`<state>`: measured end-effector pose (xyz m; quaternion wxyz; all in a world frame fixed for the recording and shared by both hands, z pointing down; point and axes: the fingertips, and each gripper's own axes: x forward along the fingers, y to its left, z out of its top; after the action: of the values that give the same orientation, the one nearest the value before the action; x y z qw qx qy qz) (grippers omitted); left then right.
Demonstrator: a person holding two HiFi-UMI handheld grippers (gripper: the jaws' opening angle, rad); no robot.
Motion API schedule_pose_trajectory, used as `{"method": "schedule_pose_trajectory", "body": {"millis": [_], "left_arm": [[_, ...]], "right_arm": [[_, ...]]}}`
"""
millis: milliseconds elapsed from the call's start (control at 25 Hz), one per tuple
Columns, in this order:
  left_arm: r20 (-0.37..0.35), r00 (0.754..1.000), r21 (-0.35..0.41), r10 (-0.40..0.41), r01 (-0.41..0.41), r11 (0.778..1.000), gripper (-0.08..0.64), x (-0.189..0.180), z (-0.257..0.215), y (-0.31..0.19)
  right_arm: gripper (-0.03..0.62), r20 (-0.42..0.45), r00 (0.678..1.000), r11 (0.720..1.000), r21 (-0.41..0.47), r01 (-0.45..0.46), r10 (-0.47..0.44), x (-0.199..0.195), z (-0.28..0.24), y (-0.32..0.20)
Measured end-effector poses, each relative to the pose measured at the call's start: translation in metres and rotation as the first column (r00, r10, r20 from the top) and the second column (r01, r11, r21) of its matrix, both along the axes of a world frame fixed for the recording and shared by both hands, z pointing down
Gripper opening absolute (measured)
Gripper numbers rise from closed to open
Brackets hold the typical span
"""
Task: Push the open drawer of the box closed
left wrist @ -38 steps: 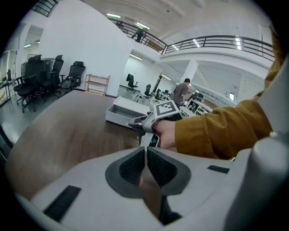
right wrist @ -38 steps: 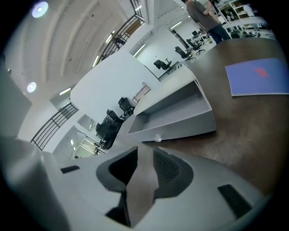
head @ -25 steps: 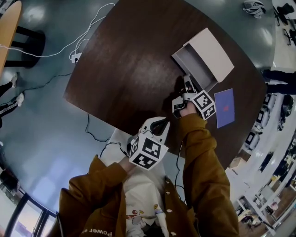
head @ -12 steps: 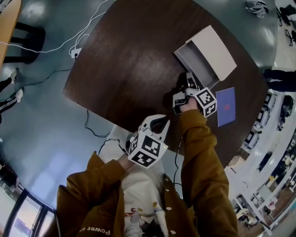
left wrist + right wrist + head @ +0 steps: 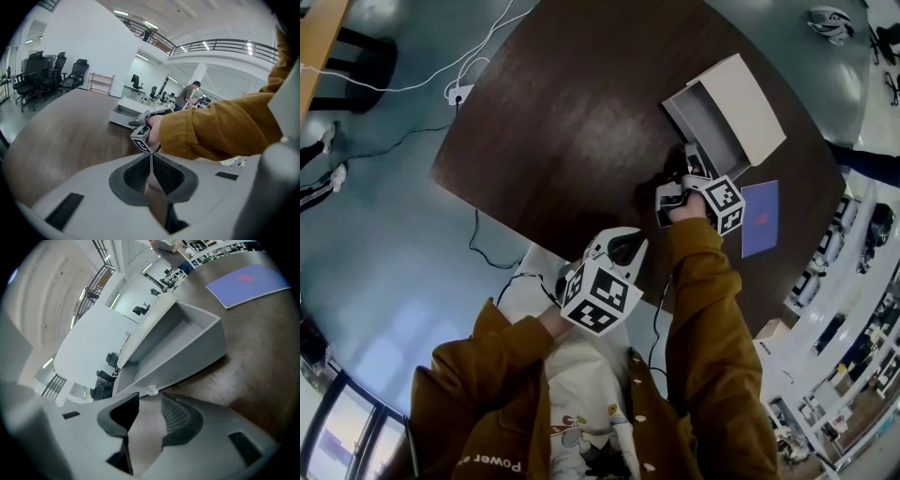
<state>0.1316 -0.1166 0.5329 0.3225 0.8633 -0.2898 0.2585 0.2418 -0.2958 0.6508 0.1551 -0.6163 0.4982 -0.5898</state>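
Note:
A white box (image 5: 741,98) lies on the dark round table (image 5: 562,122) with its grey drawer (image 5: 710,131) pulled out toward me. My right gripper (image 5: 691,159) sits at the drawer's front. In the right gripper view the drawer front (image 5: 178,362) fills the middle, and its small clear knob (image 5: 152,390) stands just ahead of my right gripper (image 5: 149,399). Those jaws have just been opening and hold nothing between them. My left gripper (image 5: 623,246) hangs near my body at the table's near edge, and in its own view my left gripper (image 5: 151,157) is shut and empty.
A blue sheet (image 5: 759,217) lies on the table right of the box, also seen as the blue sheet (image 5: 248,284). A power strip (image 5: 455,94) and cables lie on the floor to the left. Office chairs (image 5: 42,70) and a person (image 5: 190,93) are far off.
The right gripper has stayed at the drawer front and rolled a little. The drawer is open as far as before. The left gripper has kept still.

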Motion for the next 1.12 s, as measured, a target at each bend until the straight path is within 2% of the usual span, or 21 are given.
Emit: {"method": "schedule_pose_trajectory", "body": {"millis": [160, 240, 280, 840, 1120], "left_arm": [[0.006, 1.000, -0.006, -0.001, 0.001, 1.000, 0.008, -0.003, 0.002, 0.003], [0.006, 1.000, -0.006, -0.002, 0.002, 1.000, 0.008, -0.004, 0.003, 0.003], [0.005, 1.000, -0.006, -0.003, 0.003, 1.000, 0.008, -0.004, 0.003, 0.003], [0.002, 1.000, -0.017, -0.009, 0.009, 1.000, 0.008, -0.003, 0.007, 0.000], [0.024, 0.999, 0.008, -0.047, 0.047, 0.999, 0.008, -0.007, 0.016, -0.007]], "right_arm": [[0.144, -0.025, 1.000, 1.000, -0.011, 0.013, -0.013, 0.005, 0.006, -0.007], [0.084, -0.036, 0.999, 1.000, -0.016, 0.019, -0.020, 0.006, 0.007, -0.010], [0.075, -0.040, 0.999, 1.000, -0.018, 0.021, -0.022, 0.007, 0.007, -0.011], [0.072, -0.065, 0.998, 1.000, 0.004, 0.019, -0.018, 0.021, 0.004, -0.022], [0.072, -0.067, 0.998, 1.000, 0.019, 0.004, -0.002, 0.025, 0.006, -0.028]]}}
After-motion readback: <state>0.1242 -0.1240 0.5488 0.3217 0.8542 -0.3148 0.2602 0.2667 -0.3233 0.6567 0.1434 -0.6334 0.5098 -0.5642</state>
